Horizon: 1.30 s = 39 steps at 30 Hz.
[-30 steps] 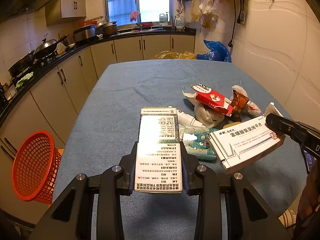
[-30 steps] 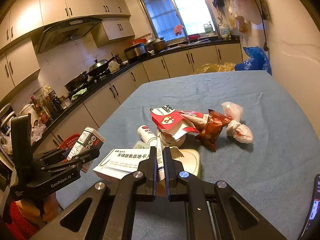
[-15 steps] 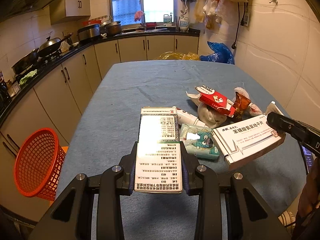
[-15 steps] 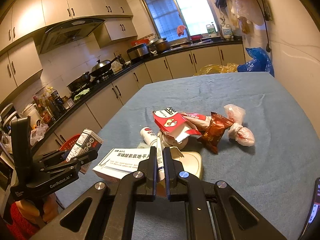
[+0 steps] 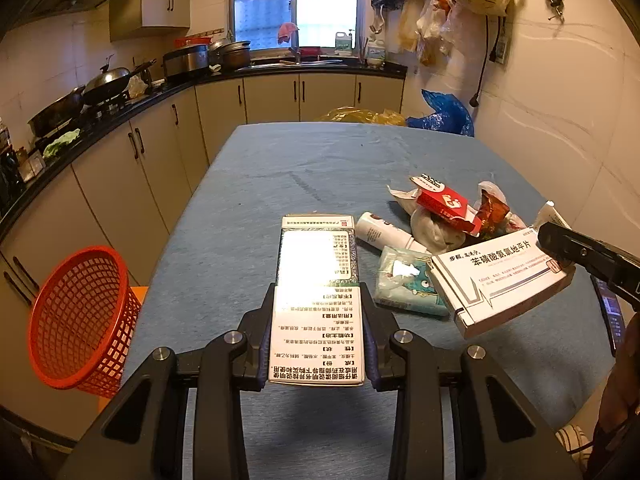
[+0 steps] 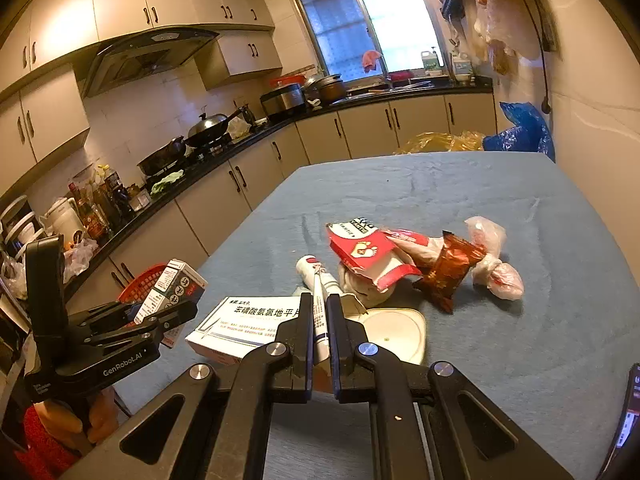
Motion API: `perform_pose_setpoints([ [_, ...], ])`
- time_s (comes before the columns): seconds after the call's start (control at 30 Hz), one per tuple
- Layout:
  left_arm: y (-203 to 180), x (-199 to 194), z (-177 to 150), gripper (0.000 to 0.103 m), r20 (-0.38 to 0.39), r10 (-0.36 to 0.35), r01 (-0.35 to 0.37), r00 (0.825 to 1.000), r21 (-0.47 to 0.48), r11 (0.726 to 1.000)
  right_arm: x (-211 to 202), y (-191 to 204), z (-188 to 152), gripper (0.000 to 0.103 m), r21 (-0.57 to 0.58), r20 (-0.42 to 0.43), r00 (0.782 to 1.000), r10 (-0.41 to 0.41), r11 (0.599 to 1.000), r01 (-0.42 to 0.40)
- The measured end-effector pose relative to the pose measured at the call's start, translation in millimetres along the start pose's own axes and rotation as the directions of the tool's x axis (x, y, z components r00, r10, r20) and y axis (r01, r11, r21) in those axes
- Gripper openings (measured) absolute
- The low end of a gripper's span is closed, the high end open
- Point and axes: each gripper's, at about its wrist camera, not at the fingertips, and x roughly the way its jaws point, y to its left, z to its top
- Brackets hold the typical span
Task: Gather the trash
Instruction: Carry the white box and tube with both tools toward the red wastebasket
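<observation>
Cartons are clamped in both grippers: a tall printed box (image 5: 318,300) by the left gripper (image 5: 318,334), a white medicine box (image 5: 500,280) by the right gripper (image 6: 320,320), near the trash pile (image 6: 404,264).

Wide open surface (image 5: 280,168) ahead-left of the left claw (image 5: 316,332); trash pile (image 5: 444,216) crowds its right.

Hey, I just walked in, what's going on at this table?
Someone is clearing trash off the blue table with a handheld gripper in each hand. The left gripper is shut on a green medicine box, held above the table. The right gripper is shut on a white medicine box, also lifted. A red basket waits beside the table on the left. Wrappers, a tube and a tissue pack are not yet collected.
</observation>
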Motion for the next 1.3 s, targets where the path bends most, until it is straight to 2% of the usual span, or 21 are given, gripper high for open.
perform_pose_setpoints([
  [0.43, 31, -8, -4, 0.034, 0.023, 0.006, -0.004, 1.000, -0.054, 0.999, 14, 28, 7, 0.007, -0.045, -0.021, 1.000, 0.002, 0.999, -0.003],
  [1.3, 101, -34, -8, 0.034, 0.079, 0.076, -0.062, 0.994, -0.167, 0.984, 42, 91, 26, 0.007, -0.143, -0.038, 0.998, 0.047, 0.988, -0.052],
])
